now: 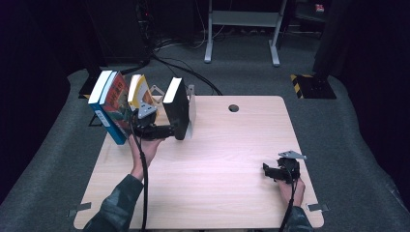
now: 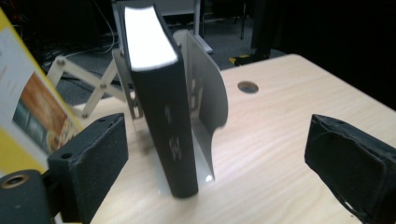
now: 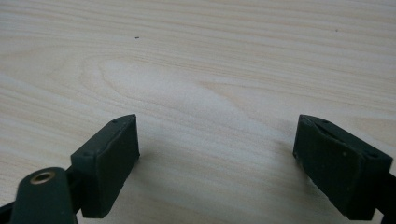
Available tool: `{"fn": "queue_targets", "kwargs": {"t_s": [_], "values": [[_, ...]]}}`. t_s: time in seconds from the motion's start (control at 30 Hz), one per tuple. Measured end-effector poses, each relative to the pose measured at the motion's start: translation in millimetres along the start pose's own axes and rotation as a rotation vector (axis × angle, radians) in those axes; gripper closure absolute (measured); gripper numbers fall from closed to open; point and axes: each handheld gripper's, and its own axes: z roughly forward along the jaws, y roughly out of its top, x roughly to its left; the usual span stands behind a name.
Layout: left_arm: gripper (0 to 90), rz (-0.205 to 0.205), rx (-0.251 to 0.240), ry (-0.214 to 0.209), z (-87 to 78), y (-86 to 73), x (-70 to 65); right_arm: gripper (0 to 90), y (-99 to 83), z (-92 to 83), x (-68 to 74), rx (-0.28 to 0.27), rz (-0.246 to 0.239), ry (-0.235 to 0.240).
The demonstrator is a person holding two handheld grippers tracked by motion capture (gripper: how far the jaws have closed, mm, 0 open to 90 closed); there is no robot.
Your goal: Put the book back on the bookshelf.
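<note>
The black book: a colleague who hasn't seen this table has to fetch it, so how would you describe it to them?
Start at the far left of the wooden table, where books stand in a row. The black book is the rightmost, standing against a grey metal bookend, just ahead of the left tongs. Its cover is plain black, while the others are blue and yellow.

My left gripper [image 2: 215, 163] fills the bottom of the frame, one black jaw at lower left and the other at lower right, standing wide apart with nothing pressed between them. Ahead of me, centre frame, a black book [image 2: 161, 116] stands upright on the pale wooden table [image 2: 289, 107], its white page edge facing up. It leans against a grey metal bookend [image 2: 208, 93] just behind it. At the left edge shows a yellow book cover [image 2: 23, 116]. A round hole [image 2: 247, 87] sits upper right of centre.
</note>
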Motion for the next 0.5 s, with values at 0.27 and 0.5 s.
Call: {"fn": "queue_targets", "kwargs": {"t_s": [0.27, 0.5], "values": [[1.1, 0.014, 0.066, 0.003, -24.6, -45.6, 6.2, 11.2, 0.4, 0.9, 2.1, 0.007, -0.011, -0.002], [0.1, 0.015, 0.170, 0.040, -32.2, -100.6, 16.0, 8.1, 0.6, 1.5, 1.8, 0.018, -0.021, 0.000]]}}
